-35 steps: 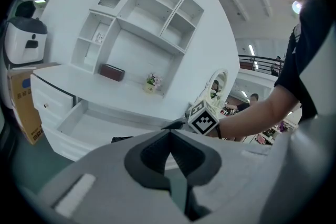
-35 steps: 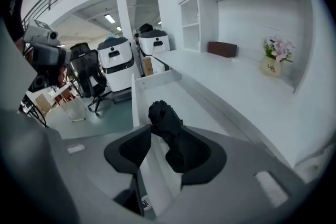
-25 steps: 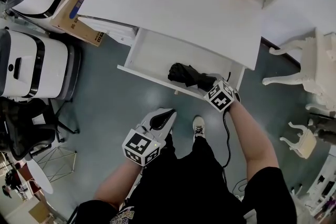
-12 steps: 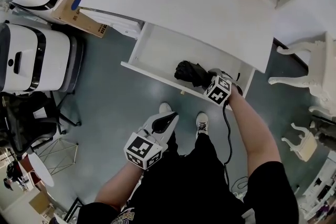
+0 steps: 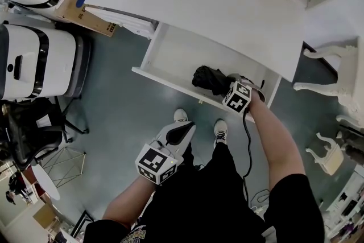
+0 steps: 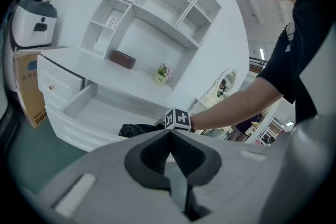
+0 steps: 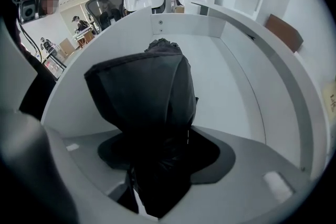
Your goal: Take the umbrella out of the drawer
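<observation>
Black folded fabric umbrella (image 5: 207,79) is lying flat in the open white wooden drawer (image 5: 170,57), near its front right corner. Its long axis is running along the drawer front, one end pointing at the right gripper (image 5: 230,86), the other toward the drawer's left wall. Right gripper is pointing steeply down; its jaws have just been opening and are standing wide apart, umbrella's near end between them, not clamped. Left gripper (image 5: 178,134) is hanging over the grey floor (image 5: 114,116), jaws closed together, holding nothing.

Left grey two-jaw tool (image 5: 183,129) (image 6: 169,136): jaws together, empty.
Right grey two-jaw tool (image 5: 226,85) (image 7: 160,157): aimed steeply down, jaws just been opening, wide astride black folded umbrella (image 5: 207,78) (image 7: 152,92).
</observation>
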